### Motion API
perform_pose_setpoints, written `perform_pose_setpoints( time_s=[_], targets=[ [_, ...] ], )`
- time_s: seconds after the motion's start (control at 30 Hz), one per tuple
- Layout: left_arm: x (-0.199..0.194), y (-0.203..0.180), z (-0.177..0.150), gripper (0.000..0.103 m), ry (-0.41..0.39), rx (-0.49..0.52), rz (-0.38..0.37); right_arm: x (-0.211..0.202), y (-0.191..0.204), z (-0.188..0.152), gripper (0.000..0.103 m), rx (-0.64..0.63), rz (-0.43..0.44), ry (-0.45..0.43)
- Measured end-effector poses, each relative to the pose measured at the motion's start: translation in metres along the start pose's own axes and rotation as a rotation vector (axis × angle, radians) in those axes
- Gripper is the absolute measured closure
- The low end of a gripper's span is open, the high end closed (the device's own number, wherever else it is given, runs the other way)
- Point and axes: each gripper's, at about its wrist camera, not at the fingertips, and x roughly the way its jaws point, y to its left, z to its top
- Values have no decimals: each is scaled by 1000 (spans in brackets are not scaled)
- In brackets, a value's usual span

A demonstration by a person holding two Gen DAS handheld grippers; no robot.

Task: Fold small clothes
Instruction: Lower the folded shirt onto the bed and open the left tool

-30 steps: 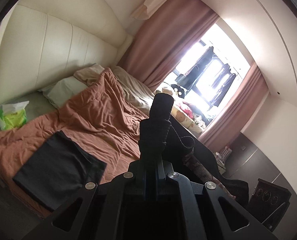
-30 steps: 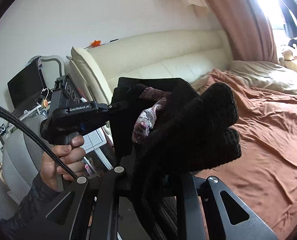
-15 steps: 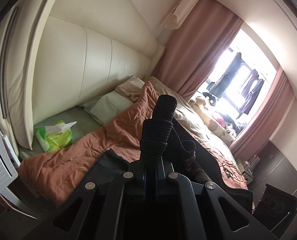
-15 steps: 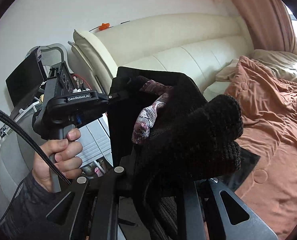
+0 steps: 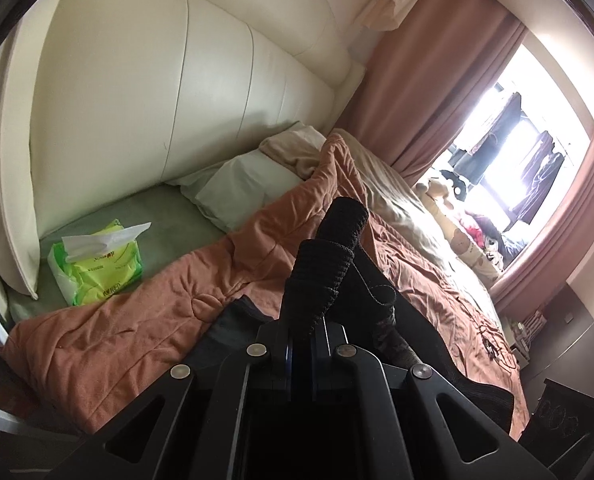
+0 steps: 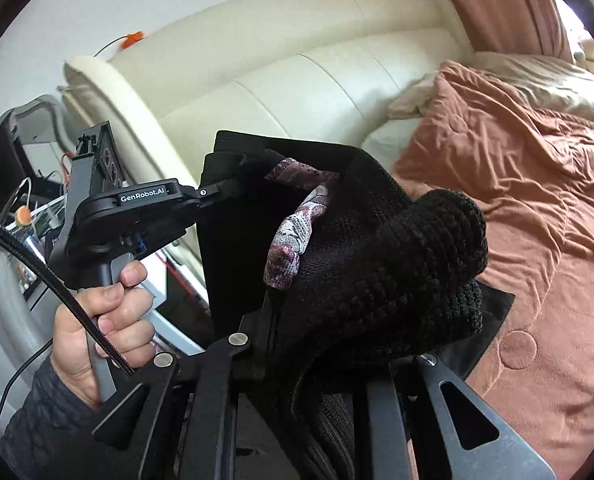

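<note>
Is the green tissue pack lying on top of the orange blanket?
No. The green tissue pack lies on the pale green sheet, beside the edge of the orange blanket.

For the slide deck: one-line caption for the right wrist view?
Two hand-held grippers hold a black garment stretched above the rust-coloured quilt.

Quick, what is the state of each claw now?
Left claw: shut on the black garment.
Right claw: shut on the same black garment.
</note>
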Motion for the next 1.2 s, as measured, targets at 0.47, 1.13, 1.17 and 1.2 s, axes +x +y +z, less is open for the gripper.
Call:
perform_pose_setpoints(
  time_s=[0.47,1.13,1.17,1.2],
  targets=[
    [91,19,-5,41,87,-16,238,73,-78,14,47,159,-208,168],
    [27,-9,-94,30,143,25,296,17,-114,-16,32,220,-183,148],
    [19,-14,-99,30,136,33,294,10,-112,-19,32,207,-189,143],
    [12,-19,-103,26,129,39,297,3,-110,-22,32,191,-200,141]
  ],
)
